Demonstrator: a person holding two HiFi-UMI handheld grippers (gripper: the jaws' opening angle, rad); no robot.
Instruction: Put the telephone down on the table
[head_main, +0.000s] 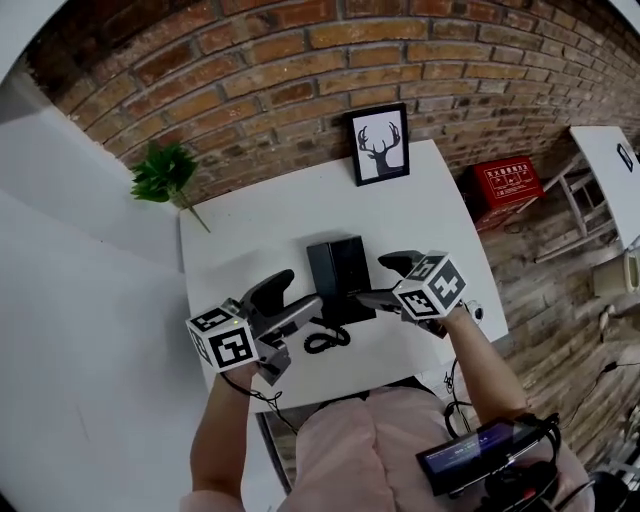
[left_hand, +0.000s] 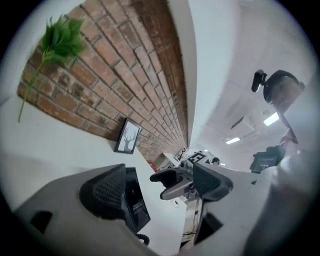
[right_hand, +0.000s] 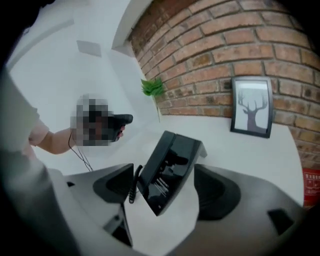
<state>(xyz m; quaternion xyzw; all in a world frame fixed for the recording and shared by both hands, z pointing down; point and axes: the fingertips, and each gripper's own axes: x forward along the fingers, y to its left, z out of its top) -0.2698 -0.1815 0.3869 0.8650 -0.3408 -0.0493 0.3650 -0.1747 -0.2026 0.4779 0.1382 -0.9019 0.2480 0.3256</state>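
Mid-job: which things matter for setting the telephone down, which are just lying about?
Job: black corded desk telephone, white table, left tongs, right tongs.
Lying about: black-framed deer picture, green leafy sprig, red box by the wall.

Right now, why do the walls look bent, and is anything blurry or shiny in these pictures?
Head view: the wide lens bows the brick wall into an arc, corners go black. Left gripper view: ceiling light glares and the right edge is smeared. Right gripper view: the glossy telephone shows reflections.
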